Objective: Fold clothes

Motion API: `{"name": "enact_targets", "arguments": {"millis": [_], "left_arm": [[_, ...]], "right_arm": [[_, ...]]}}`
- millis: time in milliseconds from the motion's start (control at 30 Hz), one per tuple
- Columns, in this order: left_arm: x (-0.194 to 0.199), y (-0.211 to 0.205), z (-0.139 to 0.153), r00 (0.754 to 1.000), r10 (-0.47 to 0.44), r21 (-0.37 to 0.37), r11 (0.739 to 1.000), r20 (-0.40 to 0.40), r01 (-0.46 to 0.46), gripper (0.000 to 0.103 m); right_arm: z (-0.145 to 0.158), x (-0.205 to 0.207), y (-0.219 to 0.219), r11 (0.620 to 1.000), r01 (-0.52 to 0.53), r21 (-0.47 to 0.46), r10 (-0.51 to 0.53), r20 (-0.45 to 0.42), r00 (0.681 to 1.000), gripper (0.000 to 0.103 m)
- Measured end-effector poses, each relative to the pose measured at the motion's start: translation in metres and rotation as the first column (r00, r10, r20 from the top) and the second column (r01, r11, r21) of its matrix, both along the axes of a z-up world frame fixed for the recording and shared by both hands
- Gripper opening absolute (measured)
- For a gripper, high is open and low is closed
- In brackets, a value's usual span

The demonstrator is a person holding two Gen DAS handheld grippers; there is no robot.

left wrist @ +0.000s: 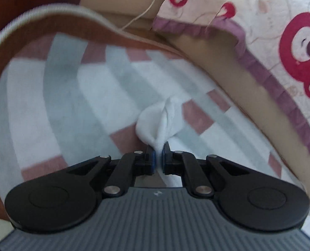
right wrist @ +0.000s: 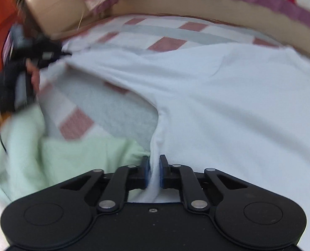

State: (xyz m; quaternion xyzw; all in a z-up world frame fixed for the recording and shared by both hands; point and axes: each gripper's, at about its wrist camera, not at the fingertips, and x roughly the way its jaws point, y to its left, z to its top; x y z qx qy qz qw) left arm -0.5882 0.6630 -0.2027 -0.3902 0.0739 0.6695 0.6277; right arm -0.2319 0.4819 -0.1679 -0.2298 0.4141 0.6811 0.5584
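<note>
I have both jaws pinching the white garment: left gripper on a bunched corner, right gripper on an edge. The cloth spreads ahead and right of my right jaws, over the striped blanket.

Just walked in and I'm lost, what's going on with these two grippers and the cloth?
A person is folding laundry with two handheld grippers. The left gripper is shut on a bunched bit of white garment, and the right gripper is shut on another edge of it. The garment is stretched between them over a striped blanket. A green cloth lies beside it. The fold isn't finished yet.
</note>
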Motion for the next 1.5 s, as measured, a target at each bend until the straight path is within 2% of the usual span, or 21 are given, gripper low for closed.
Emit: {"name": "enact_targets", "arguments": {"millis": [100, 200, 267, 367, 400, 433, 467, 567, 667, 800, 833, 900, 967, 1033, 1133, 1233, 1300, 1333, 1367, 1433, 1500], "left_arm": [[0.007, 0.002, 0.011, 0.997, 0.020, -0.025, 0.999, -0.075, -0.022, 0.006], [0.009, 0.002, 0.006, 0.988, 0.068, -0.106, 0.991, -0.138, -0.083, 0.019], [0.005, 0.000, 0.005, 0.977, 0.107, -0.128, 0.983, -0.184, -0.132, 0.025], [-0.002, -0.008, 0.015, 0.970, 0.143, -0.103, 0.981, -0.196, -0.165, 0.029], [-0.002, -0.012, 0.022, 0.974, 0.143, -0.080, 0.984, -0.178, -0.159, 0.037], [0.000, -0.016, 0.029, 0.978, 0.132, -0.063, 0.988, -0.160, -0.144, 0.044], [0.006, -0.019, 0.034, 0.984, 0.108, -0.055, 0.992, -0.145, -0.117, 0.044], [0.030, -0.030, 0.048, 0.999, -0.009, -0.039, 0.999, -0.050, 0.007, 0.044], [0.071, -0.044, 0.057, 0.984, -0.175, -0.033, 0.984, 0.021, 0.175, 0.044], [0.145, -0.068, 0.059, 0.911, -0.409, -0.032, 0.911, 0.048, 0.410, 0.044], [0.164, -0.076, 0.057, 0.885, -0.463, -0.032, 0.885, 0.054, 0.465, 0.044], [0.200, -0.091, 0.053, 0.824, -0.563, -0.039, 0.824, 0.065, 0.566, 0.044], [0.231, -0.103, 0.043, 0.766, -0.640, -0.075, 0.762, 0.061, 0.643, 0.041], [0.254, -0.119, 0.039, 0.711, -0.703, -0.089, 0.706, 0.026, 0.702, 0.041], [0.275, -0.151, 0.042, 0.616, -0.787, -0.074, 0.617, -0.036, 0.783, 0.042], [0.289, -0.175, 0.044, 0.541, -0.839, -0.040, 0.543, -0.062, 0.839, 0.042], [0.299, -0.186, 0.044, 0.508, -0.856, -0.030, 0.512, -0.096, 0.858, 0.041], [0.304, -0.190, 0.044, 0.496, -0.860, -0.031, 0.502, -0.117, 0.864, 0.041], [0.309, -0.195, 0.044, 0.488, -0.862, -0.037, 0.497, -0.138, 0.867, 0.040], [0.315, -0.200, 0.043, 0.474, -0.864, -0.039, 0.486, -0.169, 0.873, 0.035], [0.320, -0.205, 0.044, 0.448, -0.869, -0.040, 0.465, -0.210, 0.884, 0.035]], "right_arm": [[0.008, 0.006, 0.003, 0.999, 0.013, 0.033, -0.008, -0.155, 0.988, 0.012], [0.003, 0.004, 0.002, 0.999, -0.022, 0.041, 0.030, -0.196, 0.980, 0.014], [-0.003, 0.004, -0.001, 0.998, -0.049, 0.035, 0.055, -0.235, 0.970, 0.026], [-0.004, 0.007, -0.008, 0.989, -0.142, 0.032, 0.140, -0.474, 0.869, 0.027], [-0.001, 0.007, -0.011, 0.984, -0.170, 0.048, 0.168, -0.541, 0.824, 0.028], [0.008, 0.004, -0.015, 0.978, -0.195, 0.070, 0.201, -0.538, 0.818, 0.038], [0.017, 0.002, -0.018, 0.975, -0.208, 0.080, 0.220, -0.493, 0.842, 0.045], [0.041, 0.010, -0.029, 0.985, -0.154, 0.081, 0.171, -0.293, 0.941, 0.046], [0.055, 0.044, -0.052, 0.998, -0.003, 0.064, 0.012, -0.151, 0.988, 0.046], [0.065, 0.088, -0.099, 0.979, 0.195, 0.053, -0.199, 0.067, 0.978, 0.046], [0.065, 0.099, -0.114, 0.958, 0.285, 0.025, -0.286, 0.077, 0.955, 0.046], [0.063, 0.121, -0.142, 0.890, 0.454, -0.030, -0.450, 0.099, 0.888, 0.060], [0.052, 0.144, -0.169, 0.796, 0.587, -0.147, -0.585, 0.061, 0.809, 0.057], [0.057, 0.146, -0.186, 0.757, 0.634, -0.158, -0.630, 0.083, 0.772, 0.057], [0.080, 0.120, -0.202, 0.784, 0.615, -0.085, -0.610, 0.075, 0.789, 0.057], [0.090, 0.084, -0.211, 0.857, 0.513, -0.047, -0.511, 0.051, 0.858, 0.053], [0.089, 0.068, -0.209, 0.911, 0.413, 0.007, -0.412, 0.096, 0.906, 0.047], [0.091, 0.067, -0.208, 0.933, 0.355, 0.053, -0.359, 0.109, 0.927, 0.018], [0.094, 0.071, -0.209, 0.942, 0.320, 0.104, -0.331, 0.116, 0.936, 0.002], [0.095, 0.086, -0.210, 0.944, 0.274, 0.182, -0.303, 0.155, 0.940, 0.000], [0.090, 0.113, -0.210, 0.929, 0.303, 0.214, -0.345, 0.197, 0.918, 0.000]]}}
